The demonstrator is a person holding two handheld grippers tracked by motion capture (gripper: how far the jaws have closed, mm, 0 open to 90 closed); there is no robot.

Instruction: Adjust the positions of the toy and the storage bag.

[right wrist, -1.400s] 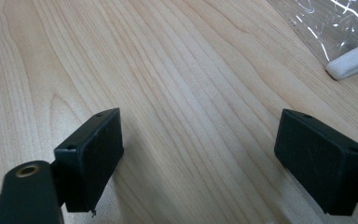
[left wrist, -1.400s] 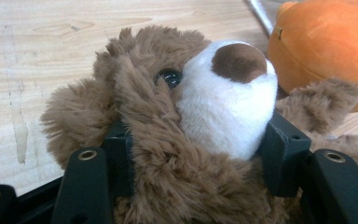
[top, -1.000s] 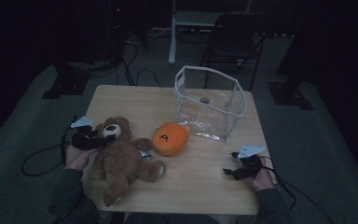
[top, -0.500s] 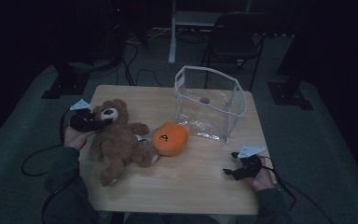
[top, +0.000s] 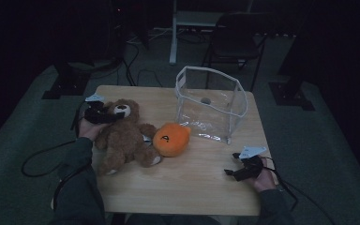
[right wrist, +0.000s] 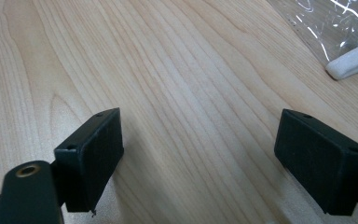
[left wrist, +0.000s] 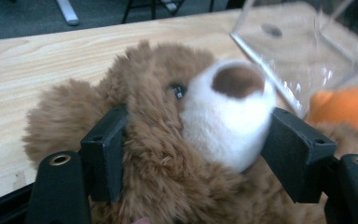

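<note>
A brown teddy bear [top: 122, 136] lies on the wooden table [top: 192, 187], head toward the far left. My left gripper [top: 110, 115] holds that head. In the left gripper view the teddy bear [left wrist: 168, 140] sits between the jaws of the left gripper [left wrist: 196, 149], one pad sunk in the fur and the other against the white muzzle. These jaws have just been opening, with the head still between them. An orange plush [top: 171, 139] touches the bear's side. My right gripper [top: 232, 171] rests near the table's front right, open over bare wood, as the right gripper [right wrist: 200, 158] shows in its own view.
A clear plastic bag [top: 211, 103] stands open at the far right of the table, with a small dark object inside. Its white-edged corner [right wrist: 352, 63] lies ahead of the right jaws. A chair [top: 236, 40] and stands sit beyond the table.
My left gripper has carried the bear's head away from the front edge toward the far left, dragging the body along the table. The right gripper has stayed put.
</note>
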